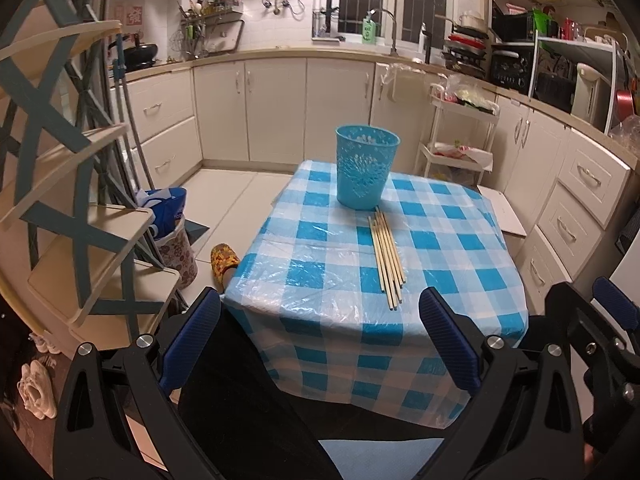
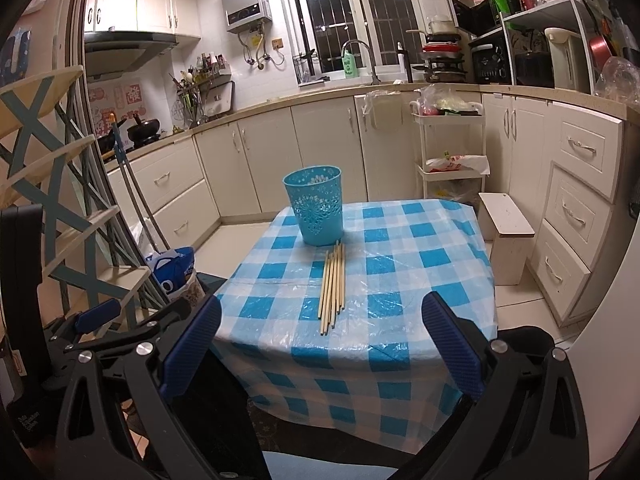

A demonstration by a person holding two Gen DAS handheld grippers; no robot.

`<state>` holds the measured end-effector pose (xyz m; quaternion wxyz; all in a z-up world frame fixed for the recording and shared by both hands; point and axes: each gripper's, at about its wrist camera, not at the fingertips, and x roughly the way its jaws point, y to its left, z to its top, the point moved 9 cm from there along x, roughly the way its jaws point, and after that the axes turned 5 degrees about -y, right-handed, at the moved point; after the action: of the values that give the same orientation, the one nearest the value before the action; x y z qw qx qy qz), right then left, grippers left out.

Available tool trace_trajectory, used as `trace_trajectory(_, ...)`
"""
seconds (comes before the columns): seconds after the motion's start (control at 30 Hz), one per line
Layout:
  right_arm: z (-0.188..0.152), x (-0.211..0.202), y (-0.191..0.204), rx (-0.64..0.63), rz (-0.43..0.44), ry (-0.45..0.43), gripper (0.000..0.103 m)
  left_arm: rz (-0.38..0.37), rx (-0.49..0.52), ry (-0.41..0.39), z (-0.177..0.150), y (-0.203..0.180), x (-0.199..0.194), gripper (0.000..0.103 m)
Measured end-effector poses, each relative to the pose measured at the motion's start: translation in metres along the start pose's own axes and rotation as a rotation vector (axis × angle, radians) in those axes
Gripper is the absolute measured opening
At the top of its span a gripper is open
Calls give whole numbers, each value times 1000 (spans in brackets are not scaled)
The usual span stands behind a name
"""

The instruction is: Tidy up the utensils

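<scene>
A blue perforated plastic cup (image 1: pixel 366 166) stands upright at the far side of a small table with a blue-and-white checked cloth (image 1: pixel 460 248). Several pale wooden chopsticks (image 1: pixel 386 258) lie side by side in front of the cup, pointing toward me. The cup (image 2: pixel 316 206), the chopsticks (image 2: pixel 333 286) and the cloth (image 2: pixel 420 264) also show in the right wrist view. My left gripper (image 1: pixel 320 336) is open and empty, held before the table's near edge. My right gripper (image 2: pixel 322 340) is open and empty, also short of the near edge, to the right of the left one.
White kitchen cabinets (image 1: pixel 276 108) run along the back and right. A white trolley (image 1: pixel 456 140) stands behind the table, and a small stool (image 2: pixel 506 232) is to its right. A teal-and-cream shelf rack (image 1: pixel 72 200) and a bin with a blue bag (image 1: pixel 170 216) are on the left.
</scene>
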<state>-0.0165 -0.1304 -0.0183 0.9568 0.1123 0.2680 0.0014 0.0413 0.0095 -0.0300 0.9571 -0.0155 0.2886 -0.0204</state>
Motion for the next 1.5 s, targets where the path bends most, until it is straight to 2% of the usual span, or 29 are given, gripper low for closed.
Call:
trace_trajectory(0.07, 1, 8, -4, 6, -8, 12, 96, -29, 3, 49, -6, -5, 11, 95)
trace_trajectory(0.13, 3, 16, -10, 9, -20, 15, 96, -138, -13, 149, -21, -18, 24, 96)
trace_trajectory(0.2, 5, 29, -16, 1, -37, 11, 96, -265, -16, 198, -27, -33, 36, 96)
trace_trajectory(0.3, 5, 61, -30, 18, -46, 41, 96, -263, -9, 184, -23, -35, 50, 96)
trace_trajectory(0.43, 3, 119, -50, 38, -57, 128, 96, -200, -40, 168, -11, -26, 91, 96)
trace_trajectory(0.53, -3, 173, -58, 8, -47, 206, 96, -140, -69, 163, 2, -17, 128, 96)
trace_trajectory(0.6, -6, 207, -60, 6, -20, 245, 87, -87, -65, 150, 14, -8, 148, 96)
trace_trajectory(0.63, -8, 225, -61, 2, -13, 272, 74, -70, -62, 143, 17, -5, 156, 96)
trace_trajectory(0.77, -23, 295, -57, 12, 28, 396, 44, -28, -47, 155, 26, 0, 193, 96)
trace_trajectory(0.87, -30, 328, -54, 2, 36, 441, 40, -28, -55, 173, 28, -1, 216, 96)
trace_trajectory(1.07, -37, 365, -58, -36, 8, 497, 37, -39, -52, 199, 24, -16, 249, 96)
trace_trajectory(1.27, -39, 373, -61, -127, 13, 506, 36, -32, -35, 230, 17, -30, 281, 96)
trace_trajectory(1.3, -38, 373, -62, -149, 15, 507, 34, -34, -32, 240, 16, -33, 288, 96)
trace_trajectory(1.33, -37, 373, -67, -157, 11, 508, 24, -48, -39, 241, 16, -35, 291, 96)
trace_trajectory(1.37, -36, 372, -71, -156, 16, 510, 19, -48, -41, 242, 17, -36, 294, 96)
trace_trajectory(1.5, -35, 363, -90, -152, 36, 520, 12, -27, -12, 265, 15, -40, 310, 95)
